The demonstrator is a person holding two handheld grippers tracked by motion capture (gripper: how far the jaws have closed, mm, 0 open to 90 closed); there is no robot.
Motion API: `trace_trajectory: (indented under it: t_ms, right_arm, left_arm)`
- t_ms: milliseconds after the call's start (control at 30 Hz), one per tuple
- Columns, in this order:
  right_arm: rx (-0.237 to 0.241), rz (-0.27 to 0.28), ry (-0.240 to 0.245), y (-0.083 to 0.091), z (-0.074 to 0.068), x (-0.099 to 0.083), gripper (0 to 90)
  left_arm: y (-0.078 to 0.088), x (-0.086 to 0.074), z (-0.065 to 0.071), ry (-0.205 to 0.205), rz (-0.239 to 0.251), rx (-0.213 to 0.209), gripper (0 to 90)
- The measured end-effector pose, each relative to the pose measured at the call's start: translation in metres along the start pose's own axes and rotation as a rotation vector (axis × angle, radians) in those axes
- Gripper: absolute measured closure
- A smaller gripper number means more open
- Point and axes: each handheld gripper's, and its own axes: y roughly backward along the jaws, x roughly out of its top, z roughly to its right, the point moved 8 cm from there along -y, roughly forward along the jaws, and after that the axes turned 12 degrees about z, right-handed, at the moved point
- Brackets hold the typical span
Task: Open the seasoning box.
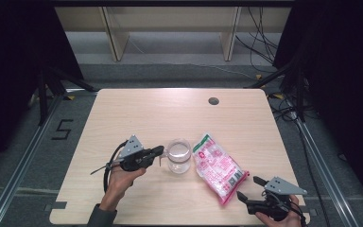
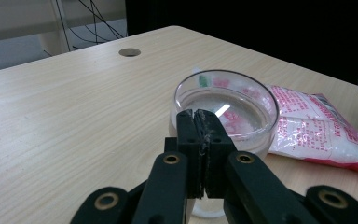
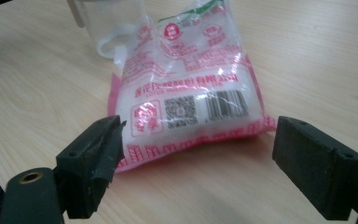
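High view frames a pale wooden table with a fine straight grain, rounded corners and a small round cable hole near its far edge. At the near left, a person's left hand reaches in, forearm angled up from the near edge, and holds the left gripper roughly level, pointing to the right. Its jaws are clenched together at the near-left side of a clear, round glass cup that stands upright near the table's middle. Whether they pinch the cup's small handle or only meet beside it cannot be told. In the left gripper view the black pads are pressed flat against each other just in front of the smooth, shiny rim of the cup.

Just right of the cup lies a soft plastic bag of white granules with pink printing, flat on the table and slanting from far left to near right. In the right gripper view its crinkled, glossy film carries a barcode and a square code, with a pink sealed seam along the near end.

At the near right corner the right hand holds the right gripper low over the table, pointing far-left. Its jaws are released and stand wide apart, just short of the bag's near end, without touching it.
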Motion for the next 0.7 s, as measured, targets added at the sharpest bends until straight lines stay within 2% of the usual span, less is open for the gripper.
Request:
trace_trajectory:
  t_ms: [33,67,100,133,167,200,233,300,333,367,400,433,500,533,600,700]
  right_arm:
    - [0.007,-0.015,0.003,-0.002,-0.005,0.002,19.2]
    - [0.026,0.012,0.039,-0.006,-0.006,0.007,20.9]
    - [0.036,0.005,0.023,-0.007,-0.009,0.008,22.2]
    - [0.037,-0.001,0.034,-0.009,-0.01,0.009,24.5]
    - [0.062,0.012,0.038,-0.013,-0.014,0.012,29.4]
    - [0.068,0.016,0.051,-0.017,-0.02,0.016,31.6]
    - [0.068,0.016,0.051,-0.017,-0.02,0.016,31.6]
    - [0.089,0.034,0.098,-0.025,-0.023,0.023,36.8]
    - [0.113,0.042,0.103,-0.033,-0.029,0.029,40.7]
    - [0.1,0.042,0.098,-0.036,-0.031,0.032,44.0]
    - [0.108,0.048,0.133,-0.041,-0.031,0.035,45.7]
    - [0.11,0.046,0.123,-0.046,-0.034,0.037,47.8]
    - [0.119,0.046,0.14,-0.05,-0.035,0.04,50.2]
    - [0.116,0.044,0.131,-0.054,-0.038,0.042,52.3]
    - [0.141,0.056,0.146,-0.064,-0.04,0.048,55.9]
    - [0.163,0.036,0.179,-0.077,-0.045,0.053,62.9]
  left_arm:
    - [0.0,0.0,0.0,0.0,0.003,0.003,87.2]
    - [0.0,0.0,0.0,-0.004,0.001,-0.001,87.2]
    - [0.0,0.0,0.0,-0.008,0.001,-0.002,87.2]
    - [0.0,0.0,0.0,-0.018,0.002,-0.006,87.3]
    - [0.0,0.0,0.0,-0.016,0.002,-0.004,87.3]
    - [0.0,0.0,0.0,-0.017,0.002,-0.005,87.3]
    - [0.0,0.0,0.0,-0.017,0.002,-0.004,87.3]
    - [0.001,0.0,0.0,-0.02,0.002,-0.003,87.3]
    - [0.0,0.0,0.0,-0.019,0.004,-0.002,87.3]
    - [0.0,0.0,0.0,-0.019,0.004,-0.002,87.3]
    - [0.001,0.0,0.0,-0.019,0.005,-0.002,87.3]
    - [0.001,0.0,0.0,-0.019,0.007,-0.003,87.3]
    - [0.001,0.0,0.0,-0.019,0.009,-0.002,87.3]
    - [0.001,0.0,0.0,-0.02,0.008,-0.002,87.3]
    - [0.001,-0.001,0.0,-0.025,0.008,-0.005,87.4]
    - [0.001,-0.001,0.0,-0.026,0.005,-0.002,87.6]
